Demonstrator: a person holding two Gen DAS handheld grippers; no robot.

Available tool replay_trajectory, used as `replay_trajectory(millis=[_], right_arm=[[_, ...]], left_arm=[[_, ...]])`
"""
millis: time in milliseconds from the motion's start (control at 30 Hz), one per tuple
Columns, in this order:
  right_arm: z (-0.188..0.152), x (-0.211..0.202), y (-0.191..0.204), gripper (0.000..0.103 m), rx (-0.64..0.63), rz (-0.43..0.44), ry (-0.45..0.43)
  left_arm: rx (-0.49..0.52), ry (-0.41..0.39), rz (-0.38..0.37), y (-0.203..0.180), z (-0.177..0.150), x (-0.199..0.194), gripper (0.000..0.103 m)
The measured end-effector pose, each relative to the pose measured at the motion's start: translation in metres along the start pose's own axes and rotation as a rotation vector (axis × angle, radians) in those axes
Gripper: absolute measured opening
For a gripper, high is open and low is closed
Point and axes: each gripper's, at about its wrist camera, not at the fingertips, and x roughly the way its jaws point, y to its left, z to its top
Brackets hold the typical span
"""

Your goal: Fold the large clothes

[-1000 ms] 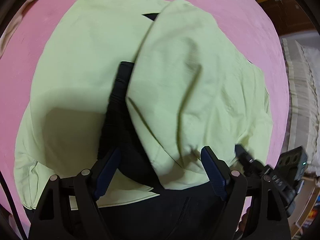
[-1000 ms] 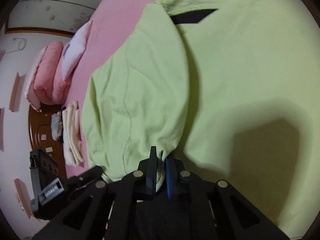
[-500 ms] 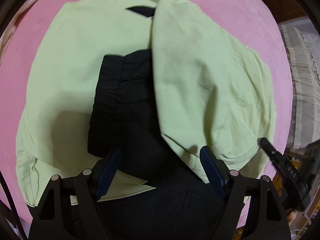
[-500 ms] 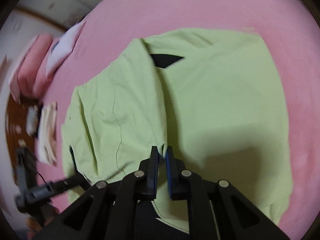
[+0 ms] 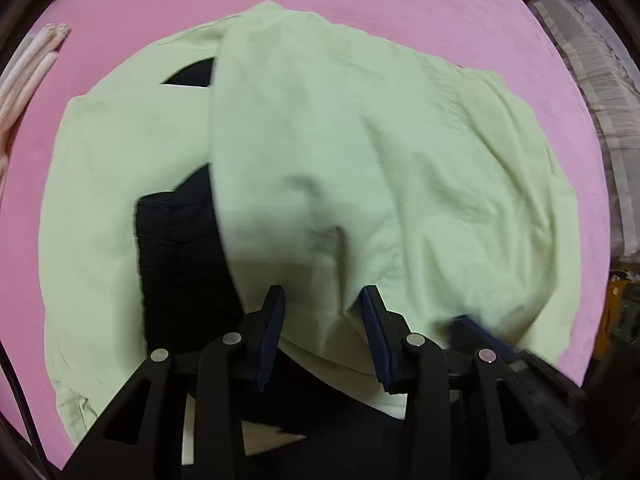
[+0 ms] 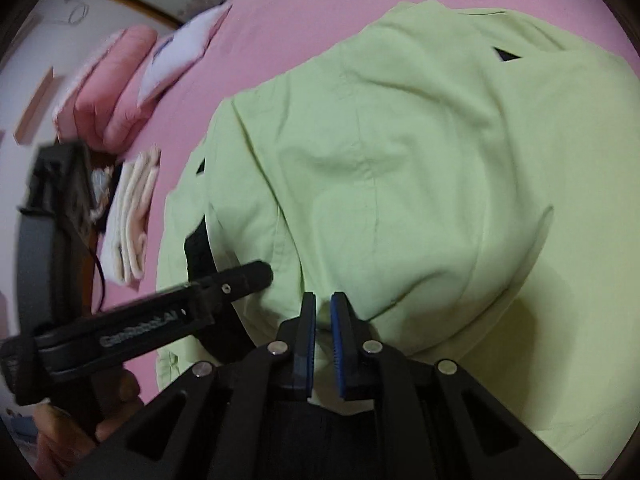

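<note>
Spreading across a pink bed sheet (image 5: 400,12), a light green garment (image 5: 360,140) is seen with one side folded over a black garment (image 5: 176,248) lying on it. The left gripper (image 5: 324,320) is closing, with a fold of the green cloth between its jaws; whether its pads press on the cloth cannot be told. The right gripper (image 6: 323,320) is nearly closed, pinching the green garment's hem. Folded pink bedding (image 6: 108,88) is stacked at the bed's far edge.
</note>
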Motion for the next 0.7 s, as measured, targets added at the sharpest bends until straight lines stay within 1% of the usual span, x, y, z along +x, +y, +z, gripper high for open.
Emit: replay_trajectory(millis=[33,67,100,133,167,200,233,267,333,367,400,433,467,500,533,567,600,633,700], right_arm=[[-0.001,-0.006,-0.006,0.004,-0.005,-0.017,-0.027],[0.002,-0.012,-0.013,0.003,-0.01,-0.043,-0.052],[0.001,-0.018,-0.017,0.004,-0.014,-0.112,-0.072],[0.004,-0.024,-0.025,0.004,-0.024,-0.215,-0.086],[0.007,-0.027,-0.028,0.004,-0.031,-0.27,-0.092],[0.009,-0.035,-0.036,0.005,-0.045,-0.282,-0.093],[0.01,-0.043,-0.038,0.009,-0.065,-0.283,-0.097],[0.009,-0.054,-0.037,0.009,-0.096,-0.28,-0.11],[0.004,-0.07,-0.031,0.009,-0.149,-0.251,-0.133],[-0.002,-0.076,-0.026,0.009,-0.169,-0.222,-0.138],[-0.009,-0.08,-0.024,0.009,-0.175,-0.195,-0.133],[-0.014,-0.077,-0.02,0.009,-0.173,-0.135,-0.112],[-0.023,-0.073,-0.015,0.012,-0.168,-0.072,-0.078],[-0.034,-0.066,-0.01,0.013,-0.159,-0.017,-0.042],[-0.041,-0.058,-0.003,0.016,-0.151,0.016,-0.017],[-0.052,-0.048,0.006,0.016,-0.139,0.047,0.01],[-0.064,-0.036,0.015,0.016,-0.125,0.06,0.04],[-0.078,-0.028,0.017,0.016,-0.123,0.07,0.067],[-0.105,-0.008,0.033,0.016,-0.143,0.072,0.118]], left_arm=[[0.004,-0.004,0.014,0.004,-0.001,-0.001,0.04],[0.007,-0.005,0.037,0.01,-0.002,-0.001,0.039],[0.016,-0.011,0.149,0.017,-0.004,-0.001,0.039],[0.031,-0.014,0.189,0.023,-0.005,-0.002,0.031],[0.046,-0.013,0.167,0.029,-0.007,-0.003,0.03],[0.035,-0.014,0.144,0.034,-0.009,-0.006,0.03],[0.025,-0.016,0.128,0.039,-0.01,-0.009,0.03],[0.016,-0.031,0.104,0.042,-0.014,-0.016,0.03],[0.018,-0.069,0.073,0.044,-0.022,-0.029,0.031],[0.024,-0.082,0.032,0.042,-0.028,-0.034,0.032],[0.028,-0.085,-0.024,0.039,-0.033,-0.039,0.035],[0.032,-0.075,-0.087,0.035,-0.039,-0.041,0.044],[0.039,-0.054,-0.144,0.034,-0.044,-0.04,0.05],[0.044,-0.037,-0.174,0.029,-0.048,-0.039,0.061],[0.065,0.001,-0.202,0.022,-0.057,-0.033,0.064],[0.088,0.027,-0.184,0.016,-0.063,-0.028,0.064],[0.106,0.038,-0.159,0.011,-0.071,-0.024,0.064],[0.141,0.049,-0.105,0.007,-0.08,-0.018,0.064],[0.169,0.063,-0.045,0.008,-0.095,-0.011,0.064]])
